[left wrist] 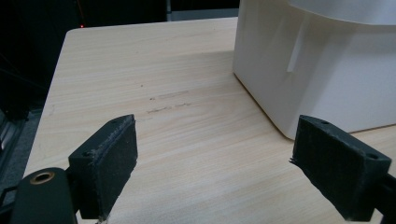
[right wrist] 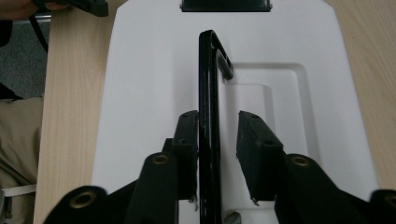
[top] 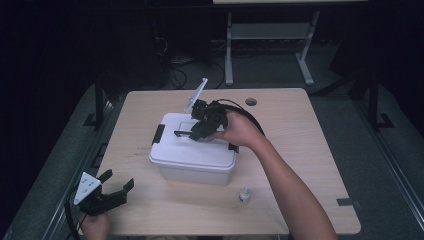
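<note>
One black handle (right wrist: 208, 116) stands between the right hand-held gripper (right wrist: 215, 140) jaws.

The small bottle (top: 244, 195) near the white box (top: 192, 155) is too small to identify, and the person's forearm hides the box's right latch.

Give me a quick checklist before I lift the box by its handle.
1. Black handle raised and between the right gripper jaws: ok.
2. Both pads pressing on the handle: not ok; one pad touches it, a gap shows at the other.
3. Side latch of the lid fastened: cannot tell.
4. Left gripper open and apart from the white box: ok.
5. Small bottle on the table apart from the box: ok.
</note>
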Demonstrator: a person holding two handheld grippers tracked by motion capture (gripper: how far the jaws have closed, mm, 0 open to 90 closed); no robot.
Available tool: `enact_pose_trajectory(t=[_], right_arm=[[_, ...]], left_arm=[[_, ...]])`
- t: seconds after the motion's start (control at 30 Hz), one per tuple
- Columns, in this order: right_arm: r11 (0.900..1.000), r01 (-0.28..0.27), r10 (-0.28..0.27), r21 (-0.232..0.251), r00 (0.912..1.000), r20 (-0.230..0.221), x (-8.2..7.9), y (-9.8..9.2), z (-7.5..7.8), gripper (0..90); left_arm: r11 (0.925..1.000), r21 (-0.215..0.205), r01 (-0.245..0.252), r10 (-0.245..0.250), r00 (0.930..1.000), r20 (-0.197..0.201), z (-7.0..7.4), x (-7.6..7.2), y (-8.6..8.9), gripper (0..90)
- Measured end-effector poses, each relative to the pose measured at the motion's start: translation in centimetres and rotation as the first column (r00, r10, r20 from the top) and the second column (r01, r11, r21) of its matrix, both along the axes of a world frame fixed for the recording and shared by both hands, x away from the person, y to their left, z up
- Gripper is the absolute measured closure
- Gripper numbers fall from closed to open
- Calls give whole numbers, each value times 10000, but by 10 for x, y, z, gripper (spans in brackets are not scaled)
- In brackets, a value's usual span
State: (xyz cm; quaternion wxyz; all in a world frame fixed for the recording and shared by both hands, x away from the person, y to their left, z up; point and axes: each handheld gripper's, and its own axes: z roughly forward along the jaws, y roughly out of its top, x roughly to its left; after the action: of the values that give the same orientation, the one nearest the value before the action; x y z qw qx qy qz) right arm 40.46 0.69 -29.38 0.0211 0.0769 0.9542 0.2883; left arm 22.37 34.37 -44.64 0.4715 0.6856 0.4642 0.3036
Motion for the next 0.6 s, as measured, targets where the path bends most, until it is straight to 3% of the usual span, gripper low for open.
enact_pose_trajectory(t=[0.3, 0.6], right_arm=[[9999, -106, 105, 91, 9999, 87, 3, 1, 1, 802], [9997, -139, 139, 194, 9999, -13, 10, 0, 2, 829]], left_arm=[[10000, -55, -26, 25, 10000, -36, -1, 1, 0, 130], [10000, -28, -59, 59, 10000, -59, 0, 1, 2, 130]])
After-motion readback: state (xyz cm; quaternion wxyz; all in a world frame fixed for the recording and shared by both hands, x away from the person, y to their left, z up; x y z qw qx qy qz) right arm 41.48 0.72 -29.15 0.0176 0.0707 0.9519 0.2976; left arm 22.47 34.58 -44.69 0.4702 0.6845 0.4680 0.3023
